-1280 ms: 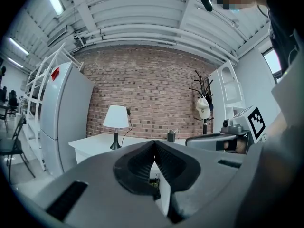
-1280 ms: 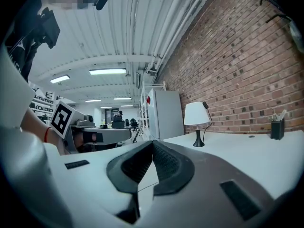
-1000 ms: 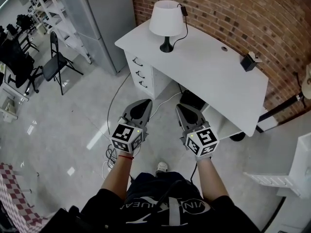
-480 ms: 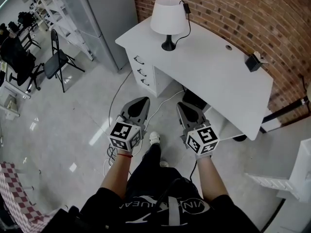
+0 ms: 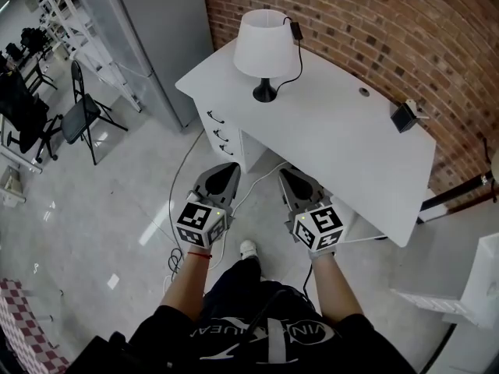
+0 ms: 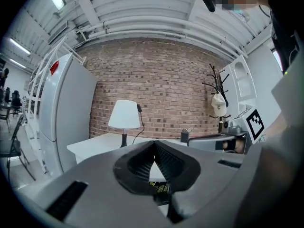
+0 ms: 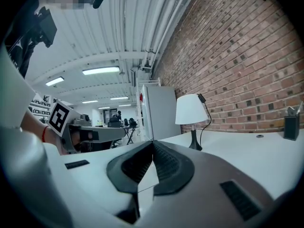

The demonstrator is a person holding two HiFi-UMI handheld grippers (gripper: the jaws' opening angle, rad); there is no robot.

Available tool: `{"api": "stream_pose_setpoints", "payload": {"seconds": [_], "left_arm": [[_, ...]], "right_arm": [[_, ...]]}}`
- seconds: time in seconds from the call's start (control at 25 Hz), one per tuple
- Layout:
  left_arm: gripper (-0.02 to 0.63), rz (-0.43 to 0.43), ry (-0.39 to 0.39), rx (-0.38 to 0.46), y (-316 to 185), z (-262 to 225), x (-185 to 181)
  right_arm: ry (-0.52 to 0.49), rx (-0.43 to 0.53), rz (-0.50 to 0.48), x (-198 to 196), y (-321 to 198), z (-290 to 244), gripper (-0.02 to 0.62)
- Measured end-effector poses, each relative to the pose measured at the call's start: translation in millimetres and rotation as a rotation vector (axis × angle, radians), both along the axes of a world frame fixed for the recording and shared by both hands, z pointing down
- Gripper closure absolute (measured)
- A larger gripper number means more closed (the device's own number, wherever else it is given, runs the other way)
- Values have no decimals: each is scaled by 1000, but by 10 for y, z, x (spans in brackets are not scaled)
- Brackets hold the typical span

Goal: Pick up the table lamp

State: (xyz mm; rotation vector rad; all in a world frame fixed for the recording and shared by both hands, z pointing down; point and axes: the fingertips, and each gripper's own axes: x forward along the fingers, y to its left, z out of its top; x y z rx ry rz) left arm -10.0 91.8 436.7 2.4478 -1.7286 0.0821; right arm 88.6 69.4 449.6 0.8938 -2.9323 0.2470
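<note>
The person has stepped in toward the desk (image 5: 343, 131) since a second ago, and both grippers have come forward with them. The left gripper (image 5: 227, 168) now sits in front of the desk's drawers (image 5: 222, 135). The right gripper (image 5: 287, 171) is just short of the desk's front edge. Both pairs of jaws are clenched tight with nothing between them, and they point roughly level at the desk.

The lamp (image 5: 265, 45) stands upright at the desk's far left corner, close to the brick wall (image 5: 374, 37) behind the desk. It has a white shade and a black stem and foot. It is well apart from both grippers. Its black cord (image 5: 297, 61) loops from the foot up toward the wall. A small black box (image 5: 404, 117) sits at the desk's back right edge.

The desk top is white and smooth, and the three drawers under its left end have dark handles. A tall grey cabinet (image 5: 156, 37) stands left of the desk. Further left, a black folding chair (image 5: 82, 111) stands on the glossy grey floor (image 5: 101, 201). A thin cable (image 5: 183, 170) trails over the floor in front of the drawers. A coat stand (image 6: 216, 87) rises to the right of the desk, against the wall.
</note>
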Motion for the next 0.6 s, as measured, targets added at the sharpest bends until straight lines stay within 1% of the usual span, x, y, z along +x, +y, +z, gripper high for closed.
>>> {"api": "stream_pose_setpoints", "payload": {"seconds": [0.08, 0.2, 0.44, 0.6], "left_arm": [[600, 6, 7, -9, -158, 24, -48], [600, 21, 10, 1, -412, -12, -119], [600, 61, 19, -8, -871, 41, -227], [600, 88, 52, -14, -1121, 79, -274]], "right_arm": [[7, 0, -3, -84, -136, -4, 594], [14, 6, -1, -210, -369, -24, 594], [32, -2, 22, -378, -769, 9, 594], [45, -15, 46, -444, -996, 75, 594]]}}
